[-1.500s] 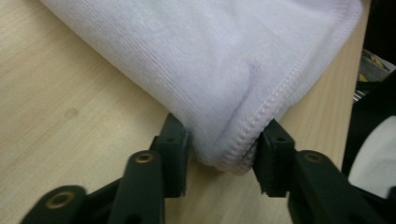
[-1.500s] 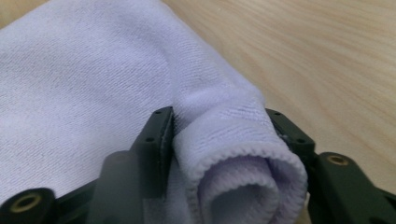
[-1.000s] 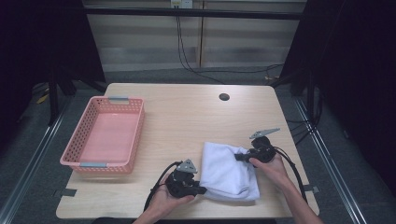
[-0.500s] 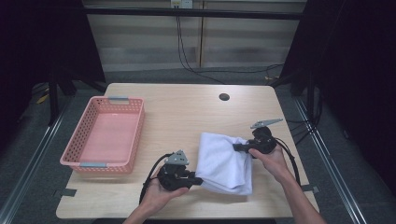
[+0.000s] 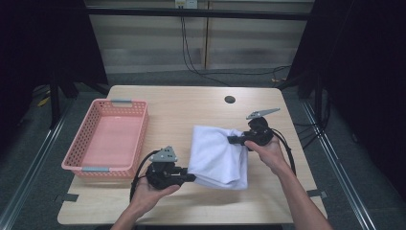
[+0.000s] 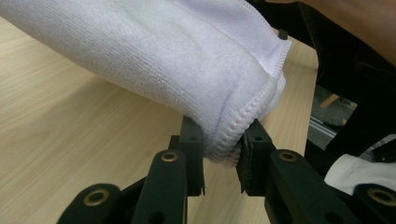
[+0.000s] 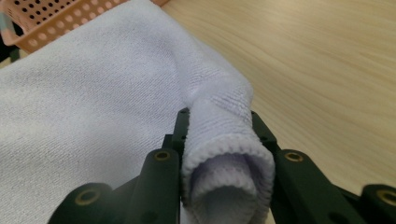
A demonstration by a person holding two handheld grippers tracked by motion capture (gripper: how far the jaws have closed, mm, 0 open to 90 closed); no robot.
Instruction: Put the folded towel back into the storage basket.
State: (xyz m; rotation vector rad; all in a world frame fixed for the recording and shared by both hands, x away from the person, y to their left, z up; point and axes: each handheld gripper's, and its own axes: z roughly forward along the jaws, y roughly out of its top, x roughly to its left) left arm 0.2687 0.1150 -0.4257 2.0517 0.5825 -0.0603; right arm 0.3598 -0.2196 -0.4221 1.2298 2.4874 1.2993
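Observation:
A white towel (image 5: 218, 155) hangs folded between my two grippers above the wooden table (image 5: 191, 105). My left gripper (image 5: 190, 178) is shut on the towel's near left corner; in the left gripper view its jaws pinch the stitched hem (image 6: 233, 140). My right gripper (image 5: 233, 140) is shut on the far right corner, and in the right gripper view a rolled edge of towel (image 7: 224, 140) sits squeezed between its jaws. The cloth is lifted and sags between the two grips.
A pink plastic basket (image 5: 131, 120) stands empty at the table's left side; its rim (image 7: 51, 23) appears beyond the towel in the right gripper view. A dark round hole (image 5: 230, 99) is set in the table's far middle. Cables trail from both grippers.
Both hands have risen and shifted left and away from the near edge, carrying the towel. The cloth has come up off the table and hangs between the grippers.

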